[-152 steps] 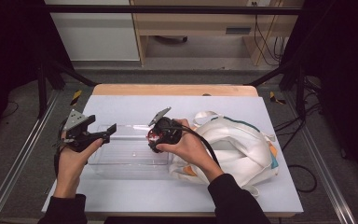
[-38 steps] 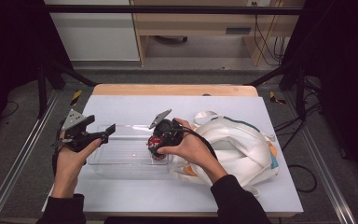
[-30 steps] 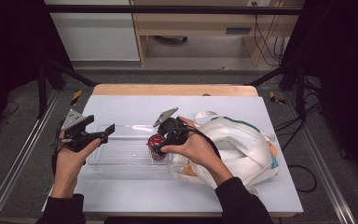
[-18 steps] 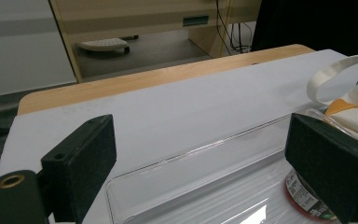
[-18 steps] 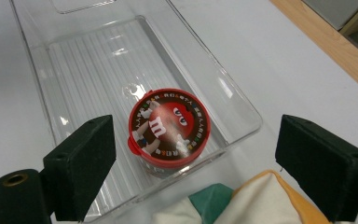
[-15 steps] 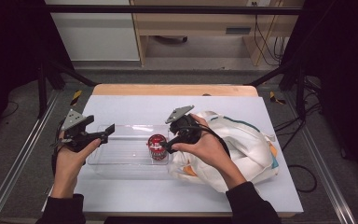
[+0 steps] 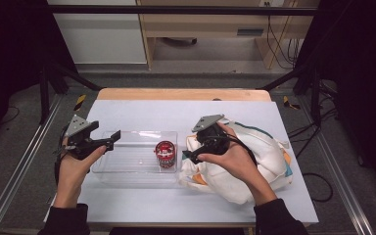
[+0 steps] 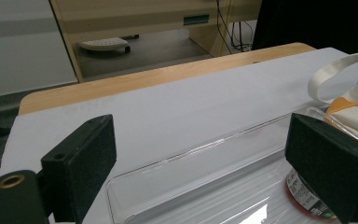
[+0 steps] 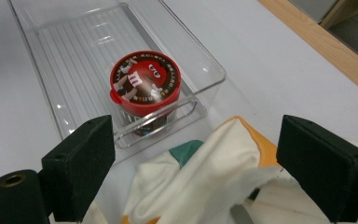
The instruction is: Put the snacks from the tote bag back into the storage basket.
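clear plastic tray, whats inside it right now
One thing: a round tub with a red lid, standing upright at the end of the clear plastic tray nearest the white cloth bag. The tub's contents are hidden.

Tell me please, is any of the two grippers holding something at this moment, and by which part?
Nothing is held. The left gripper and the right gripper both stand open with nothing between their jaws; the red-lidded candy tub sits free in the clear tray.

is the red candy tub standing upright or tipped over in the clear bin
Upright: the red candy tub stands on its base in the clear bin, lid facing up.
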The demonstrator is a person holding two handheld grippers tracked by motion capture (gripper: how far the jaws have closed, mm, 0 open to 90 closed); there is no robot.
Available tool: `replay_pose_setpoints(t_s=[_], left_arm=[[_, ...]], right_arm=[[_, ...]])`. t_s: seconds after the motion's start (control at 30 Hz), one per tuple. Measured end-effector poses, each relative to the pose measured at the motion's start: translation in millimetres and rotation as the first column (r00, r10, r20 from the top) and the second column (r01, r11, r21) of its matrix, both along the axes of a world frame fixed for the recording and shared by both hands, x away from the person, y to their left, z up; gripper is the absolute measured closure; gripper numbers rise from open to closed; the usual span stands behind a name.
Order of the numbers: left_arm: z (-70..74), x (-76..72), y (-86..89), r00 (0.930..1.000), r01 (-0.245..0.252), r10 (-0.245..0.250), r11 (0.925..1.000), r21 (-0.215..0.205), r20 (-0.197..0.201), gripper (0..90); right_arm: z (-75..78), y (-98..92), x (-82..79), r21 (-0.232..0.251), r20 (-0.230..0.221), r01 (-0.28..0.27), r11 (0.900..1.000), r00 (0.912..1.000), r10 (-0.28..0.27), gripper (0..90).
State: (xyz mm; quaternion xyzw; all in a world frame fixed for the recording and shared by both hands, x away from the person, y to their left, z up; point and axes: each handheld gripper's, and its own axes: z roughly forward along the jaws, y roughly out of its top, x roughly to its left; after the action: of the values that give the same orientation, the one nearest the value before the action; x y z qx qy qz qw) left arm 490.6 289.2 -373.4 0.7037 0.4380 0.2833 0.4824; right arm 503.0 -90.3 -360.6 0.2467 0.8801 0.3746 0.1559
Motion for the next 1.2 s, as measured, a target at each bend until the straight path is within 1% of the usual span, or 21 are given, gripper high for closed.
replay_pose_setpoints(t_s=[0.13, 0.27, 0.33, 0.43, 0.53, 0.67, 0.8, 0.97, 1.13, 1.2], left_arm=[[0.1, -0.3, -0.2, 1.0, 0.0, 0.0, 1.0, 0.002, 0.0, 8.8], [-0.6, 0.0, 0.2, 1.0, -0.002, 0.002, 1.0, 0.006, -0.003, 8.8], [-0.9, 0.1, -0.3, 1.0, -0.001, 0.001, 1.0, 0.007, -0.004, 8.8], [-0.9, 0.1, -0.7, 1.0, 0.0, 0.0, 1.0, 0.01, -0.005, 8.8], [-1.0, -0.2, -0.7, 1.0, -0.001, 0.001, 0.9999, 0.012, -0.006, 8.8], [-1.4, -0.3, -0.5, 1.0, -0.002, 0.002, 0.9999, 0.013, -0.007, 8.7], [-1.9, -0.2, -0.6, 1.0, -0.002, 0.002, 0.9999, 0.014, -0.008, 8.7], [-3.2, 0.3, -0.6, 0.9999, -0.002, 0.002, 0.9999, 0.017, -0.013, 8.7], [-3.4, 0.3, -1.2, 0.9999, 0.0, 0.001, 0.9998, 0.018, -0.013, 8.6], [-3.7, 0.4, -1.4, 0.9999, 0.0, 0.0, 0.9998, 0.02, -0.015, 8.6]], right_arm=[[-2.0, -14.8, -6.3, 0.009, 0.005, 0.017, 1.0, 0.9998, -0.017, 11.9], [-5.2, -33.5, -12.0, 0.024, 0.005, 0.047, 0.999, 0.9989, -0.047, 11.5], [-7.0, -43.2, -14.6, 0.03, 0.007, 0.066, 0.997, 0.9978, -0.067, 11.4], [-8.3, -57.6, -18.5, 0.056, 0.007, 0.096, 0.994, 0.9953, -0.096, 11.0], [-10.0, -71.0, -23.0, 0.057, 0.017, 0.112, 0.992, 0.9934, -0.113, 10.0], [-13.4, -86.4, -28.2, 0.08, 0.023, 0.142, 0.987, 0.9892, -0.145, 9.3], [-19.6, -100.3, -31.7, 0.08, 0.025, 0.169, 0.982, 0.9848, -0.172, 9.1], [-30.2, -117.7, -35.5, 0.1, 0.016, 0.219, 0.97, 0.9749, -0.222, 9.1], [-39.7, -131.1, -37.8, 0.106, 0.012, 0.245, 0.964, 0.9687, -0.248, 9.1], [-43.2, -136.5, -38.1, 0.107, 0.017, 0.257, 0.96, 0.9654, -0.26, 9.2]])
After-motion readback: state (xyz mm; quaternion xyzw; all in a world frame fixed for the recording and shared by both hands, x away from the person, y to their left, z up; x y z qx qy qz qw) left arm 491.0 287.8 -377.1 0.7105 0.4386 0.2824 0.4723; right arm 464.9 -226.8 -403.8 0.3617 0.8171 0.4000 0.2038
